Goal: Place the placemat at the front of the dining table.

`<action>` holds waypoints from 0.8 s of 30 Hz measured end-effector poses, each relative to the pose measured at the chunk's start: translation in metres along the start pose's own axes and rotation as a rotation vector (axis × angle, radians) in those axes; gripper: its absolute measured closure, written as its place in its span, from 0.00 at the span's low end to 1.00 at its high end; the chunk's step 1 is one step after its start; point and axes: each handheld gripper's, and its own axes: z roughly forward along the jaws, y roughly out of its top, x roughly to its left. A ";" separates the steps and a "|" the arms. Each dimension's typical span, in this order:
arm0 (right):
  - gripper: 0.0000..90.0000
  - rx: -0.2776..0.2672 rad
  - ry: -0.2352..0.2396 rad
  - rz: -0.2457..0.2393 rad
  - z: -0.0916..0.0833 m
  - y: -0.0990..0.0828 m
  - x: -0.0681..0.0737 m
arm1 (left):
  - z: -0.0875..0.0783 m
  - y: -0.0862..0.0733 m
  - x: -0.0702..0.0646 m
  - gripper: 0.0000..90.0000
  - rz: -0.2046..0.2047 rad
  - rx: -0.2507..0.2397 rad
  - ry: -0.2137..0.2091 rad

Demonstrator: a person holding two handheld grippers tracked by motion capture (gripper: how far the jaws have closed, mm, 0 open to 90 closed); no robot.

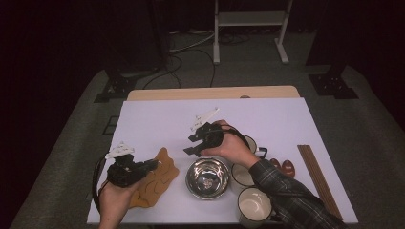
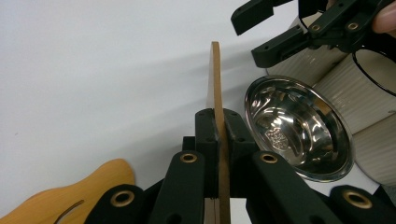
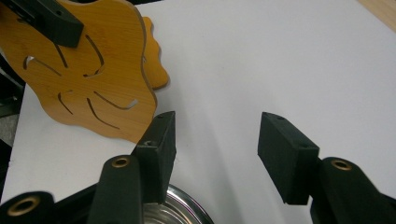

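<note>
A leaf-shaped wooden board with curved slits [image 3: 88,70] sits between the jaws of my left gripper [image 1: 152,164], which is shut on it. In the left gripper view the board [image 2: 215,79] runs edge-on between the pads. A second wooden board [image 2: 70,196] lies flat beneath it on the white table cover. My right gripper [image 1: 191,144] hovers over the far rim of a steel bowl [image 1: 207,178], jaws open with nothing between them. The right gripper view has its jaws [image 3: 217,149] spread above the bowl's rim [image 3: 177,210].
Three ribbed white mugs [image 1: 254,206] crowd the bowl's right side. Two brown egg-shaped pieces [image 1: 287,168] and a bundle of wooden sticks [image 1: 319,179] lie near the right edge. The far half of the white table cover [image 1: 267,114] is bare.
</note>
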 end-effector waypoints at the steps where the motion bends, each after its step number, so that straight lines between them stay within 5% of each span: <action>1: 0.50 -0.004 -0.001 0.001 -0.001 0.000 0.000 | 0.000 0.000 0.000 0.96 0.001 -0.001 0.000; 24: 0.45 -0.065 -0.066 0.074 -0.048 -0.013 -0.023 | 0.005 0.015 -0.001 0.96 0.026 -0.019 -0.003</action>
